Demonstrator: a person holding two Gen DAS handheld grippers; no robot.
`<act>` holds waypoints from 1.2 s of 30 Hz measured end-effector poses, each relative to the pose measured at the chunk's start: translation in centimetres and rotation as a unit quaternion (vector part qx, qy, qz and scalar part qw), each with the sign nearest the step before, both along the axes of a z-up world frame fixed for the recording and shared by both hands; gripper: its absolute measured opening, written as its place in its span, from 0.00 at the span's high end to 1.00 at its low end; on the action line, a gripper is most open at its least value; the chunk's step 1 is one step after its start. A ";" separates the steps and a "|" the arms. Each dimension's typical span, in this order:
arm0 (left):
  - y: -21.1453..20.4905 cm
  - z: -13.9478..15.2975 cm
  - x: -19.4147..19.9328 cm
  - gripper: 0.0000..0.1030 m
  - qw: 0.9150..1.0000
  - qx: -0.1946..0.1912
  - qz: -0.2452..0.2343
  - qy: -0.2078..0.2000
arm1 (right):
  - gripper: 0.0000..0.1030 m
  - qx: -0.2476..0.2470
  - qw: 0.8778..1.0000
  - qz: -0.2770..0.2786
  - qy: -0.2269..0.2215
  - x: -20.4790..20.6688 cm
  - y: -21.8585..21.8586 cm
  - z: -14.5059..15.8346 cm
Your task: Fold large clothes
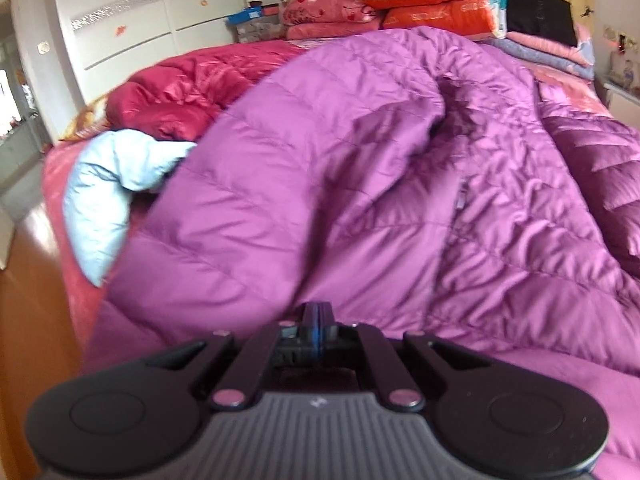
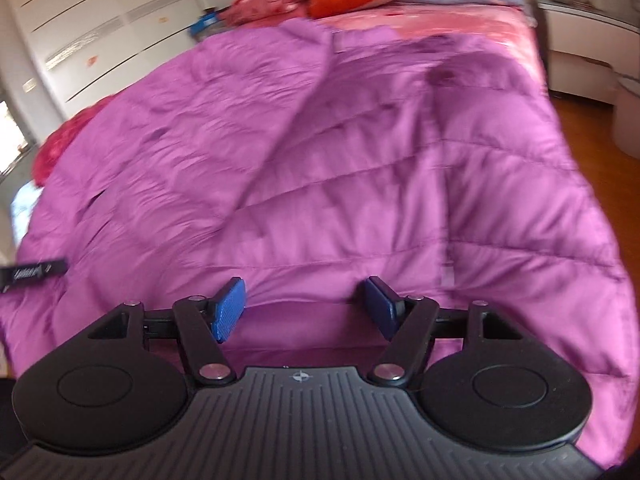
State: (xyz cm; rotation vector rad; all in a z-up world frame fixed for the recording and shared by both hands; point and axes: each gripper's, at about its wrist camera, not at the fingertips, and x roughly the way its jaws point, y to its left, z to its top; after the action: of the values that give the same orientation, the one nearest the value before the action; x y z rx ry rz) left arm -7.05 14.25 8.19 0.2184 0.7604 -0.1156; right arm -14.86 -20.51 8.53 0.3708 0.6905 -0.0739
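Observation:
A large purple quilted down jacket (image 1: 360, 168) lies spread over the bed and fills both views (image 2: 320, 160). My left gripper (image 1: 318, 314) is shut, its blue pads pressed together. Its tips rest low against the jacket's near edge, and no cloth shows between them. My right gripper (image 2: 306, 310) is open. Its blue pads (image 2: 228, 308) stand wide apart just above the jacket's near hem, and only the flat fabric lies below the gap. At the left edge of the right wrist view, a black bar of the left gripper (image 2: 34, 274) lies over the jacket.
A light blue garment (image 1: 116, 184) and a crimson jacket (image 1: 188, 88) lie at the left. A darker purple jacket (image 1: 600, 168) is at the right. Stacked quilts and pillows (image 1: 420, 4) sit at the headboard. White wardrobe (image 1: 132, 20) on the left, wooden floor (image 2: 592, 128) and white nightstand (image 2: 580, 60) on the right.

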 end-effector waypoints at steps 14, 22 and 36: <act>-3.0 7.8 -0.3 0.97 0.994 -0.096 -0.038 -0.031 | 0.03 0.019 0.997 -0.012 -0.069 -1.3 -2.7 2.0; -15.6 11.1 7.0 0.88 0.979 -0.098 -0.163 -0.067 | 0.03 -0.011 0.993 -0.049 -0.109 2.1 -4.8 2.1; -27.6 3.9 24.0 0.81 0.990 -0.101 -0.092 -0.047 | 0.02 -0.013 0.992 -0.016 -0.125 8.2 -6.1 1.8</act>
State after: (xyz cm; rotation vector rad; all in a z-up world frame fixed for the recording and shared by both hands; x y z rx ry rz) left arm 16.99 -13.37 12.12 0.0999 0.6298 -0.3526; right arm -6.67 -26.64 10.29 0.3589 0.4364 -0.0648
